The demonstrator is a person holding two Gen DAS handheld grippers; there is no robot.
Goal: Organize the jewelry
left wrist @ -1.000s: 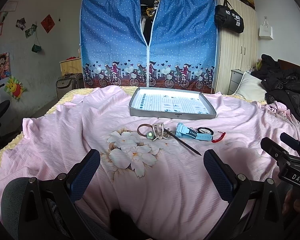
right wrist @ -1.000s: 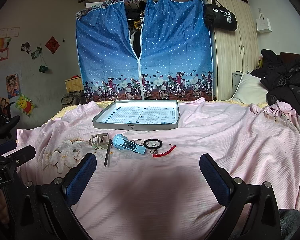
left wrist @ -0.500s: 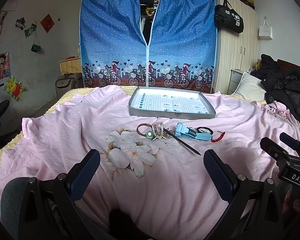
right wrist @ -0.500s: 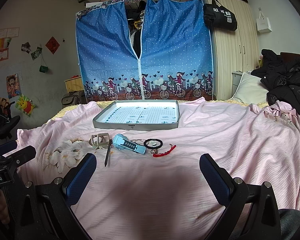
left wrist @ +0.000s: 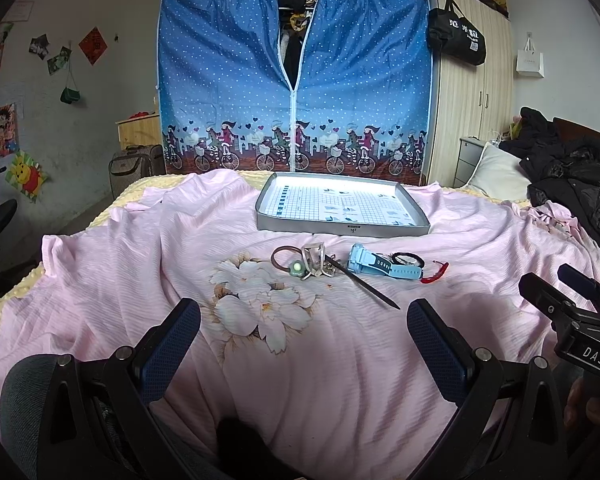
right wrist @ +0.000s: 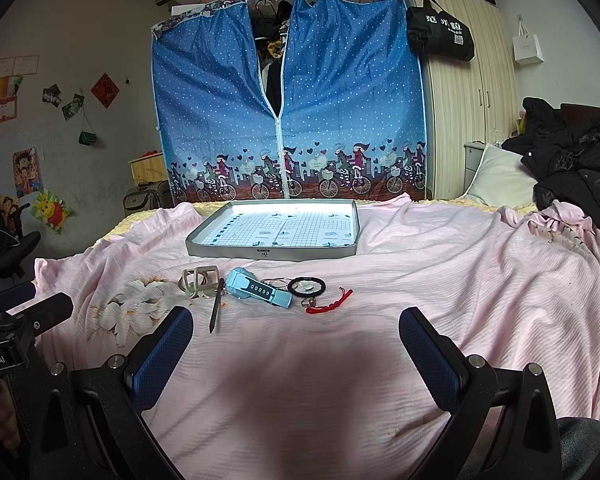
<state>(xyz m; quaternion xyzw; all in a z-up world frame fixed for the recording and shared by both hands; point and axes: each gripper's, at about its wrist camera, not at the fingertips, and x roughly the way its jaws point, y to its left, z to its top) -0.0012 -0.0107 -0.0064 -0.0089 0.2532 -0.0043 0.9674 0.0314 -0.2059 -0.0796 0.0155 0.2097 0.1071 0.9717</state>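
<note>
The left gripper (left wrist: 302, 344) hangs low over a bed covered by a pink sheet (left wrist: 100, 304), its two blue-padded fingers (left wrist: 168, 350) spread wide with nothing between them. The right gripper (right wrist: 296, 352) is likewise wide open and empty, its blue pads (right wrist: 430, 360) well apart above the sheet.

Ahead of both grippers, a short row of small jewelry lies on the sheet. From the left gripper's view, the leftmost piece is a brown hair tie (left wrist: 284, 258) with a pale green bead, just ahead and slightly left of centre. Touching it is a beige boxy clip (left wrist: 314, 258), with a few small metal rings beside it. A thin dark stick (left wrist: 366, 285) runs diagonally from there toward the gripper's right finger. Next comes a light blue watch (left wrist: 380, 266) with a dark face panel, lying flat with its strap stretched to the right. Beyond the strap sits a black hair band (left wrist: 407, 259), and at the far right a red cord bracelet (left wrist: 434, 274), curved.

From the right gripper's view, the same row lies ahead and left of centre, with the watch (right wrist: 258, 290) nearest the middle and a small ring (right wrist: 309, 302) just beside the red cord.

Farther ahead, behind the row, a shallow grey tray (left wrist: 342, 230) with a grid-printed white floor rests on the sheet, holding nothing visible.
</note>
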